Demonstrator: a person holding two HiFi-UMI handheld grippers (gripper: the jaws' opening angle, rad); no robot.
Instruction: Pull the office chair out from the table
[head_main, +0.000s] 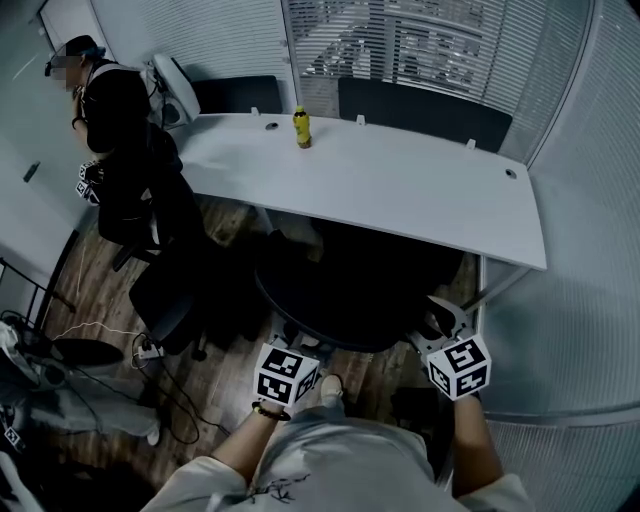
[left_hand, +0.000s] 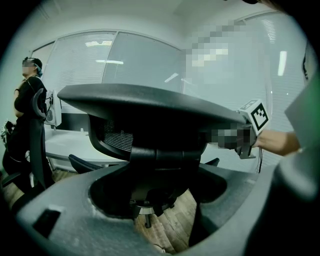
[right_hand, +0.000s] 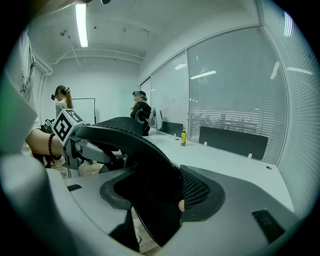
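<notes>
White table (head_main: 400, 190) across the room, black office chair (head_main: 350, 290) tucked against its near edge, seat partly under the tabletop. Left gripper (head_main: 298, 348) and right gripper (head_main: 442, 322) both clamped on the backrest's top rim. Yellow bottle (head_main: 301, 128) upright near table's far edge

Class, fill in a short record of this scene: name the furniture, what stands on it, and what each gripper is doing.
chair: black mesh office chair, seat under the table
table: long white table
on table: yellow bottle, upright
left gripper: shut on the chair's back
right gripper: shut on the chair's back
progress: chair not yet pulled out
</notes>
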